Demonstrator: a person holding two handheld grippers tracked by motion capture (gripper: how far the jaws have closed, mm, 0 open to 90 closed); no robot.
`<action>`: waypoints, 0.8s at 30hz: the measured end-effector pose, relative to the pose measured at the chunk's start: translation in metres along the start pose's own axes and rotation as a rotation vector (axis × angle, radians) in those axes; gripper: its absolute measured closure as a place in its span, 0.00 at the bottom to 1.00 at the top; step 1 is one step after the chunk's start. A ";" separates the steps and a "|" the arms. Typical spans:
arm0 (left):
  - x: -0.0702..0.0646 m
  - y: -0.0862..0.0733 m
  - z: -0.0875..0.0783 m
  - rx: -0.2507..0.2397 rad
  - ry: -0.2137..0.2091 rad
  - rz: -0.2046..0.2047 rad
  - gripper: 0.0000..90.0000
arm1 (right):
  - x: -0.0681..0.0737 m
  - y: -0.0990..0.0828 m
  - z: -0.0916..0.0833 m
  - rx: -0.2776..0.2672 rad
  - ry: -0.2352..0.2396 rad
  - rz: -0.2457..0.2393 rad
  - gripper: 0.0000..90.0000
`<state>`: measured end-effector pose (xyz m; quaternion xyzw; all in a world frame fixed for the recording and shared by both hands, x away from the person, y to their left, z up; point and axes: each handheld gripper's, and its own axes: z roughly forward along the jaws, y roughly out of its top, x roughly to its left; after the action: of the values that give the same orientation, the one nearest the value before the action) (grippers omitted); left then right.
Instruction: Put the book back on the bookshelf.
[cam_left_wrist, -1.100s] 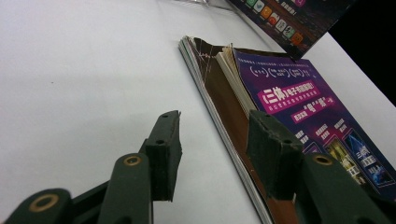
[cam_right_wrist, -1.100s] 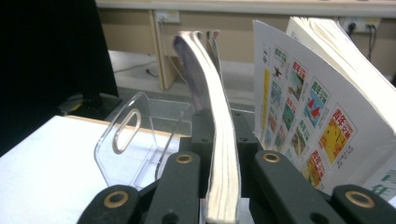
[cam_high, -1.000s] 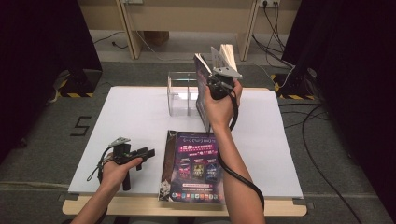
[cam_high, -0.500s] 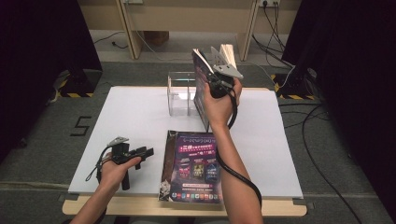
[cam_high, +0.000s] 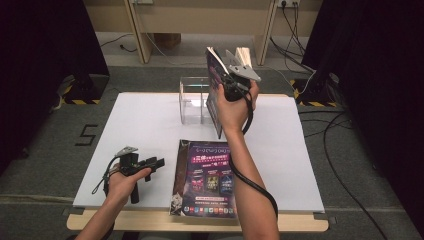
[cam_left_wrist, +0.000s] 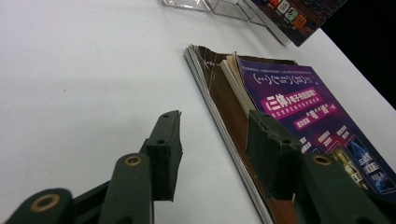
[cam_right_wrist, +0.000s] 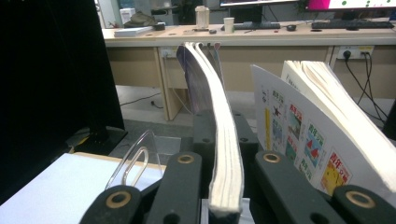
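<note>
Your right tongs (cam_high: 223, 75) pinch a book (cam_high: 214, 95) upright above the clear stand (cam_high: 192, 100); your hand hides its lower spine. Your left tongs (cam_high: 156, 163) rest spread, just left of the magazine (cam_high: 205, 177), whose near edge is cut off in the left gripper view.
</note>
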<state>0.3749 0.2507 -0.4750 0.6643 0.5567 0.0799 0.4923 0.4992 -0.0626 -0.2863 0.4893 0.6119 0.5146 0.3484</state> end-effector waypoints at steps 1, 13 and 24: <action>0.000 0.000 0.000 -0.002 0.000 -0.001 0.61 | 0.000 0.001 0.001 -0.001 -0.001 -0.005 0.94; 0.003 0.002 -0.002 -0.012 0.008 -0.004 0.61 | 0.004 0.005 0.009 -0.010 -0.017 -0.015 0.94; 0.003 0.001 -0.001 -0.006 0.008 -0.003 0.61 | 0.002 0.006 0.015 -0.022 -0.042 -0.017 0.94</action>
<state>0.3763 0.2539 -0.4750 0.6618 0.5594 0.0834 0.4921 0.5144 -0.0567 -0.2840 0.4908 0.6028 0.5081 0.3710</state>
